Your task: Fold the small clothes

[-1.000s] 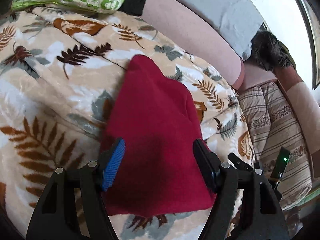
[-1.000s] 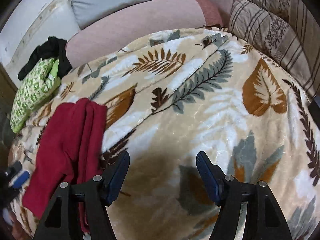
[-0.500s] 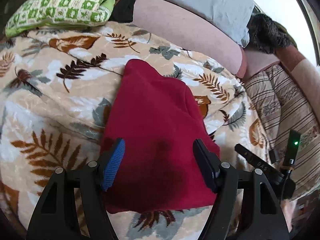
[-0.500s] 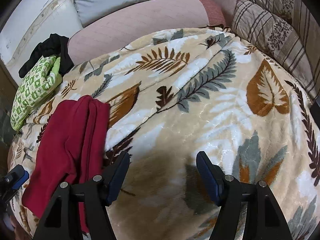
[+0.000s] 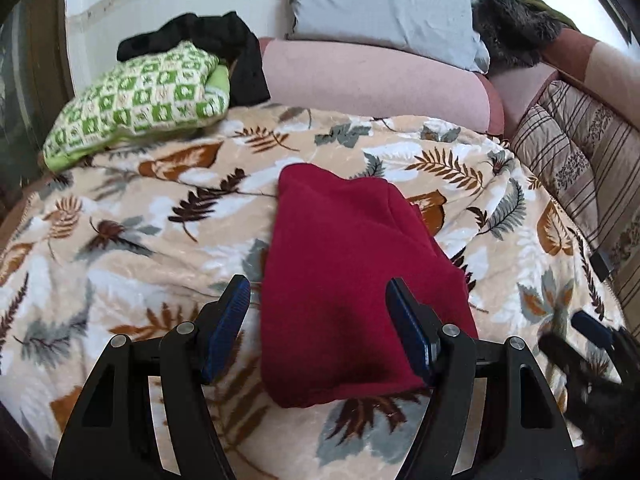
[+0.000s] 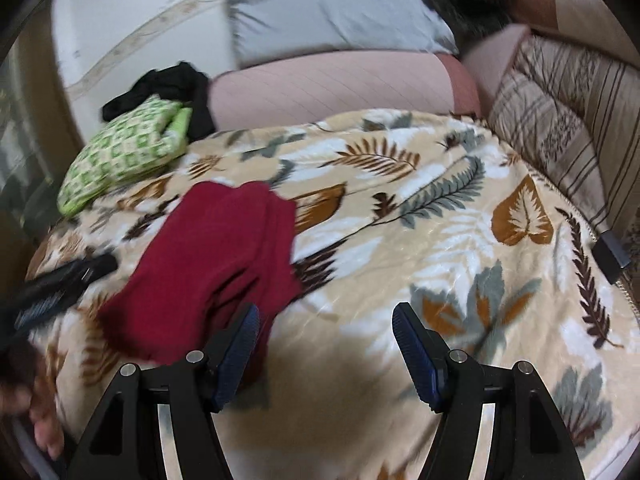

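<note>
A dark red garment [image 5: 352,272] lies folded into a long flat shape on the leaf-print blanket [image 5: 120,248]. My left gripper [image 5: 318,282] hovers open over its near end; the cloth shows between the fingers but they do not touch it. In the right wrist view the same red garment [image 6: 224,256] lies to the left. My right gripper [image 6: 326,308] stands open over bare blanket [image 6: 440,240], its left finger close by the garment's near corner. Each gripper shows blurred in the other's view: the right gripper [image 5: 592,336], the left gripper [image 6: 68,280].
A green checked cushion [image 5: 136,100] with a black garment [image 5: 208,40] behind it lies at the back left. A pink bolster [image 5: 360,80] and grey pillow [image 5: 380,4] line the back, striped cushions [image 5: 568,152] the right. A small black object [image 6: 610,252] sits at the blanket's right edge.
Both grippers have drawn back and risen, so more of the bed shows. The right gripper swung left toward the red garment. The left view has rolled level. Jaws and garment are unchanged.
</note>
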